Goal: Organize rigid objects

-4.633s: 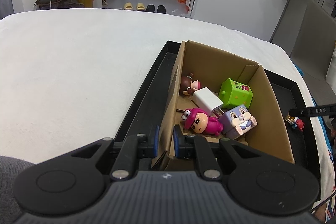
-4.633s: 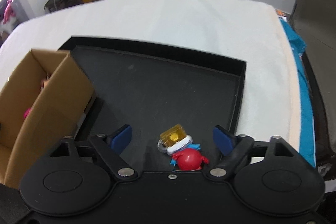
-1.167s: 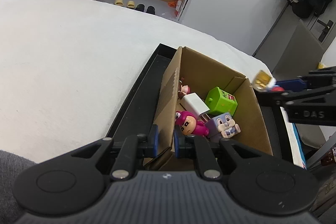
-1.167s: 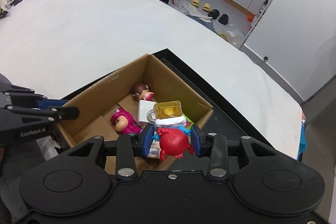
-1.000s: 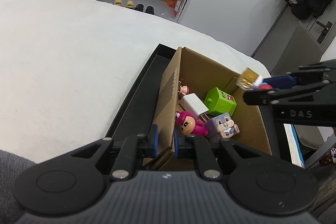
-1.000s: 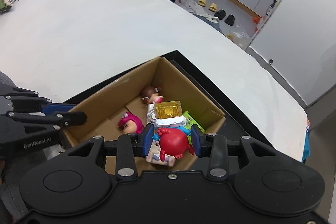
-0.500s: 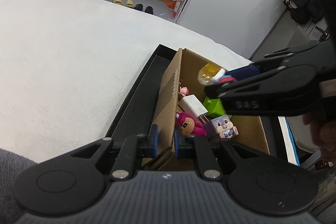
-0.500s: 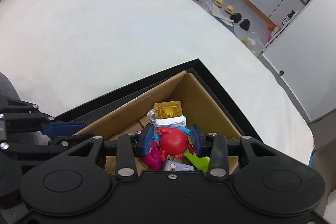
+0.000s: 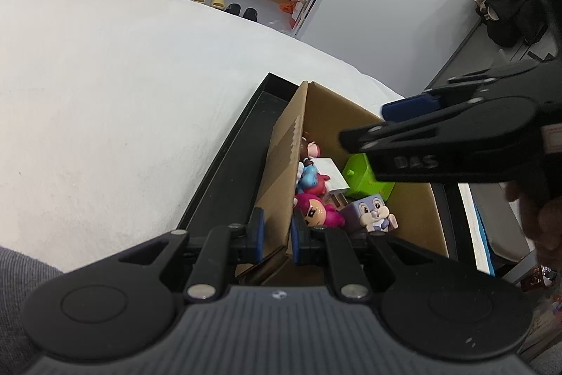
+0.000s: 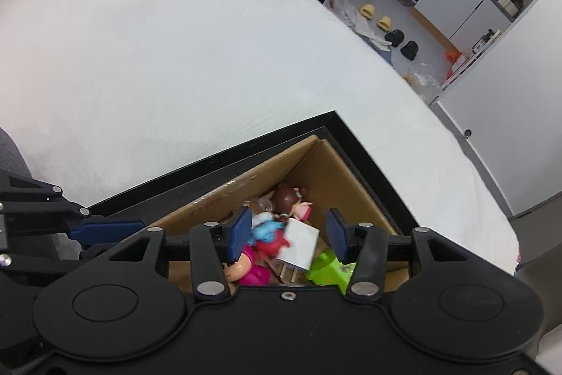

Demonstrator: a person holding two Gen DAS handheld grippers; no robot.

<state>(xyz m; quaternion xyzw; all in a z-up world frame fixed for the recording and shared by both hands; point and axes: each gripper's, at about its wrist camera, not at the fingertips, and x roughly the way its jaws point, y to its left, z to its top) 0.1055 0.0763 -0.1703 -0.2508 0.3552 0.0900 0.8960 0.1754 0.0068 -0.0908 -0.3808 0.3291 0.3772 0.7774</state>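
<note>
Toys crowd cardboard box [image 9: 414, 217]; left gripper [image 9: 275, 236] pinches wall [image 9: 281, 164].

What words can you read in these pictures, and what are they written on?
"DAS": raised letters on the black side of the right tongs, seen from the left wrist camera.
Green cube toy: it has a sticker in the right wrist view, too blurred to read.
Small round logo on the grey body behind the left tongs: too small to read.
No other readable text, including on the cardboard box.
</note>
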